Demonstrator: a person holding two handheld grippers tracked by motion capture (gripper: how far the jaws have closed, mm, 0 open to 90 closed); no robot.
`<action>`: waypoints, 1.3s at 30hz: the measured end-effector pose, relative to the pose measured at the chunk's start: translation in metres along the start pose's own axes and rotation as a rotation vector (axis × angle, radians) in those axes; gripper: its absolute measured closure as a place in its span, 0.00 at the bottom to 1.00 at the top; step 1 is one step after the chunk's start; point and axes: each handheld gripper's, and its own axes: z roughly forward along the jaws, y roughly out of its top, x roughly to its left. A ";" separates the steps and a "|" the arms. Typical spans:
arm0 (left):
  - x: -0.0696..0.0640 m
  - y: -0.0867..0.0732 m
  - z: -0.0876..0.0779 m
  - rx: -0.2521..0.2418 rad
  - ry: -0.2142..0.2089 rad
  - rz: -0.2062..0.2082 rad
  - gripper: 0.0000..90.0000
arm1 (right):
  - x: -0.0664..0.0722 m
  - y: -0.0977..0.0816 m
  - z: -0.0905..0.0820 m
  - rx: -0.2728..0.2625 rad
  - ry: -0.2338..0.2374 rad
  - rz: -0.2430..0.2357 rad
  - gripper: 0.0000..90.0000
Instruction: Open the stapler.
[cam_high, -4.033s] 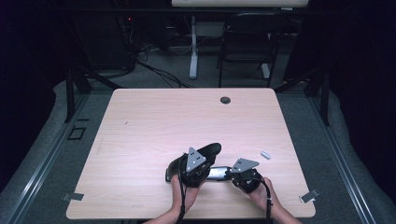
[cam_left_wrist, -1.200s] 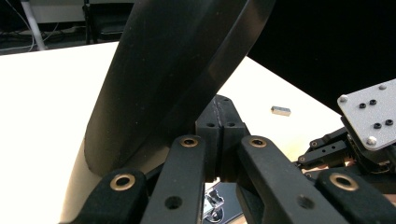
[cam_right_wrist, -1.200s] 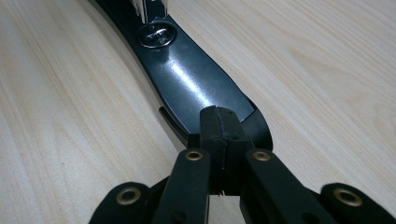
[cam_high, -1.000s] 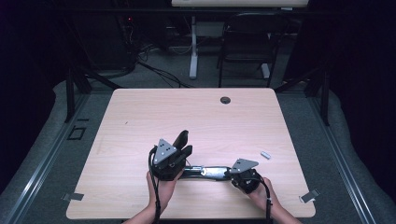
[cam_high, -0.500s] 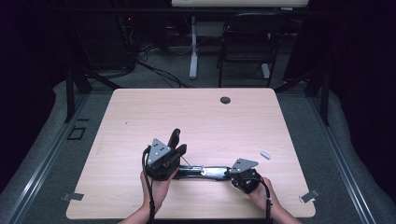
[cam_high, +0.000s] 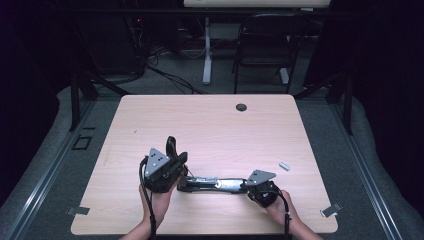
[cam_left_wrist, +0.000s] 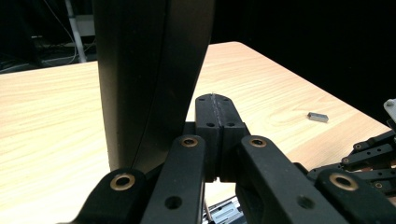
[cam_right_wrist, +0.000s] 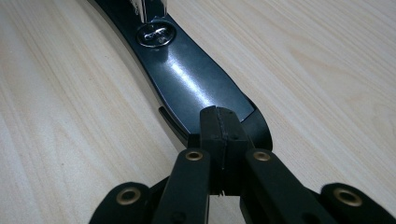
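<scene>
- High view: the long black-handled tool (cam_high: 220, 184) is lying on the worktop (cam_high: 200, 125), well on the person's side of the round cable hole (cam_high: 241, 107). It is stretching between the left gripper (cam_high: 177, 159) and the right gripper (cam_high: 250, 187). The spreading seems largely done, with one handle rising at the left end. A small metal piece (cam_high: 284, 166) is sitting apart, also nearer the person than the hole.
- Left gripper view: the left gripper (cam_left_wrist: 215, 100) is showing its jaws together, nothing between the pads. The raised handle (cam_left_wrist: 149, 70) is standing just beside them. Laying it flat probably remains.
- Right gripper view: the right gripper (cam_right_wrist: 218, 112) is also keeping its jaws together, their tips sitting at the end of the flat handle (cam_right_wrist: 187, 79). I cannot tell whether they are pressing it.
</scene>
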 end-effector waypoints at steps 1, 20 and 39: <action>0.000 0.000 0.000 0.000 0.000 0.001 1.00 | 0.000 0.000 0.000 -0.005 0.003 0.005 1.00; 0.002 -0.002 -0.003 -0.005 0.029 -0.001 1.00 | 0.000 0.000 0.000 -0.004 -0.001 -0.005 1.00; 0.009 -0.004 -0.005 0.015 0.026 -0.005 1.00 | 0.000 0.000 0.000 -0.004 0.000 -0.003 1.00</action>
